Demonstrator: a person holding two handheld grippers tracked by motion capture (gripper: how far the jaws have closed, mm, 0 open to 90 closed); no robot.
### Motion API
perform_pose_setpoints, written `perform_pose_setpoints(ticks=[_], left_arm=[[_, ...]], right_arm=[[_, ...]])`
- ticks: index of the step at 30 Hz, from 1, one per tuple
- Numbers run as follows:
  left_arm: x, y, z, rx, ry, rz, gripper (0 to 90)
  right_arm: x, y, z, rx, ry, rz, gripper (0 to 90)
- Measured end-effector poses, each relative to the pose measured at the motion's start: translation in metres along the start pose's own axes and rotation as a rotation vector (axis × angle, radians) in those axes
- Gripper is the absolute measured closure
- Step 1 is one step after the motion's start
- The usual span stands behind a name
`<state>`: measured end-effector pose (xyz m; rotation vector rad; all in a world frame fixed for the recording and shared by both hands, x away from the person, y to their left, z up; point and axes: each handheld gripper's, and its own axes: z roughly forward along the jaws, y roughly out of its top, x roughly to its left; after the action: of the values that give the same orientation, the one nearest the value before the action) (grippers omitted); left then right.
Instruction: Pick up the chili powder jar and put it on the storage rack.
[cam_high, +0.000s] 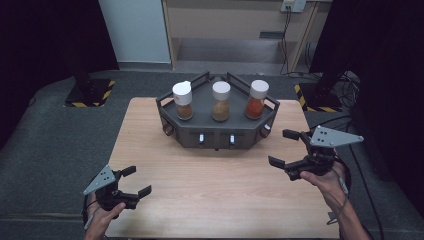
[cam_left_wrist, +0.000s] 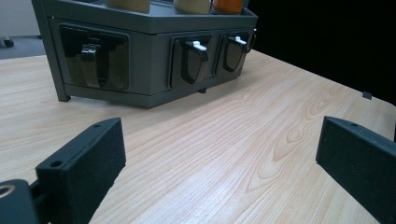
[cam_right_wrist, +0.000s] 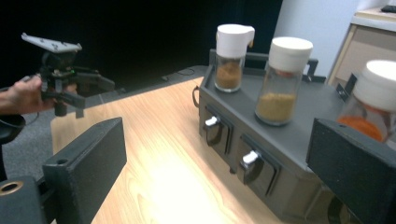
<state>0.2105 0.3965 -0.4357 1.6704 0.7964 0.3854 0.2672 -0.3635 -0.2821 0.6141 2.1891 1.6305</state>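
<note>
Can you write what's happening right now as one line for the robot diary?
left gripper: open, empty, low over table | right gripper: open, empty, near spice rack | three spice jars: on rack, untouched

Two black handheld tools: left gripper (cam_high: 138, 181), right gripper (cam_high: 284, 148). Each topped by grey three-cornered plate with small holes, fitted with flat rectangular black jaws bearing screw holes. Brass-coloured ring at jaw base. Thin cable trailing along each bare forearm. No sleeves.
</note>
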Motion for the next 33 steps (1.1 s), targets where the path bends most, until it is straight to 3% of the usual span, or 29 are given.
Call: perform_pose_setpoints(ticks=[5, 18, 26, 33], left_arm=[[0.000, 0.000, 0.000, 0.000, 0.001, -0.002, 0.1], [0.000, 0.000, 0.000, -0.003, 0.002, -0.003, 0.1], [0.000, 0.000, 0.000, -0.002, 0.003, -0.005, 0.1], [0.000, -0.001, 0.000, -0.003, 0.005, -0.006, 0.1]], right_arm=[[0.005, -0.015, -0.009, 0.033, -0.016, 0.019, 5.2], [0.017, -0.051, -0.035, 0.034, -0.062, 0.072, 4.9], [0.018, -0.068, -0.042, 0.054, -0.085, 0.114, 4.9], [0.021, -0.081, -0.040, 0.089, -0.106, 0.119, 5.1]])
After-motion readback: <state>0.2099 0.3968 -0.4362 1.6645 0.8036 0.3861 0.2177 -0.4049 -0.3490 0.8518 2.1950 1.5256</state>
